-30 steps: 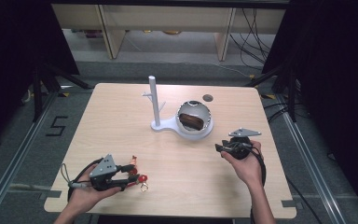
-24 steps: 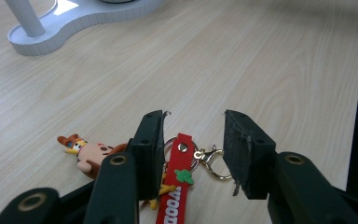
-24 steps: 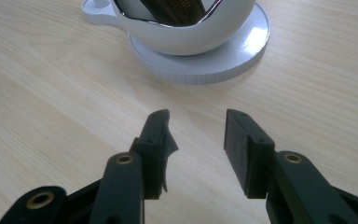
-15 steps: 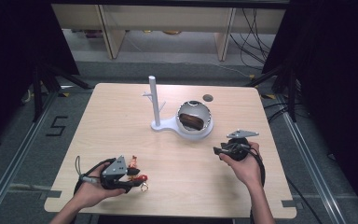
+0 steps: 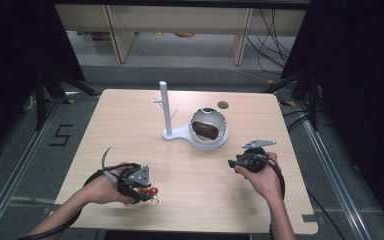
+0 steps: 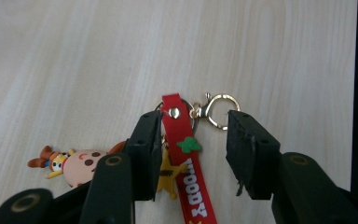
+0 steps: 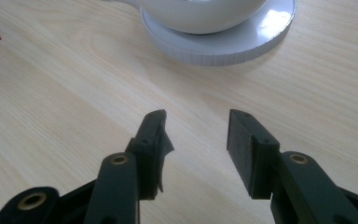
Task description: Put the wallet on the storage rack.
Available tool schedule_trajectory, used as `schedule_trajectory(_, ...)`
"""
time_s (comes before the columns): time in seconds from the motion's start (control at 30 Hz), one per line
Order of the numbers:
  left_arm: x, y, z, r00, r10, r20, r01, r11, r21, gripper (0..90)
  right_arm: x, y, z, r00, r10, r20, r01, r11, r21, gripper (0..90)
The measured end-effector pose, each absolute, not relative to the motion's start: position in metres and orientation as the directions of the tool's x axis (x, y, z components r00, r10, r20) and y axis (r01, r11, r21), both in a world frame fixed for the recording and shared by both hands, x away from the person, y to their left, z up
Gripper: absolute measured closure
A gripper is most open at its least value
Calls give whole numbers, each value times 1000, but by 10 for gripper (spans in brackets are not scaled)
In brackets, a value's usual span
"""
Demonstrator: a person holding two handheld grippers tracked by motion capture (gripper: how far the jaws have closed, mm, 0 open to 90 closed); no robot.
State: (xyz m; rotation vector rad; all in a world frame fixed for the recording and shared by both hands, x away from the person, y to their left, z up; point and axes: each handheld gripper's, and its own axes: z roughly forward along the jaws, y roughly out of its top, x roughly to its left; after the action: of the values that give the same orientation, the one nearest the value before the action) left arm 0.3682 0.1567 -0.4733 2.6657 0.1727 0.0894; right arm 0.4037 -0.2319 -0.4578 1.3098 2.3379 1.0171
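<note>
A light wooden table is standing on a grey floor. Near its middle, a white stand is sitting with a tall upright post that is carrying short side pegs. Joined to the stand's right end, a round white base is holding a shiny globe-shaped bowl that is showing a dark brown inside. Just beyond the bowl, a small dark disc is lying flat on the tabletop, apart from the base. Behind the table, pale shelving is standing, with black cables hanging and trailing at the right. Black marks are showing on the floor to the left of the table.
</note>
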Motion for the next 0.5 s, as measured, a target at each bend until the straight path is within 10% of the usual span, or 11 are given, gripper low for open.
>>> schedule_trajectory(0.5,386,135,-481,1000,8,-27,15,-961,275,452,402,-231,-461,-530,837,136,662,308,683,558)
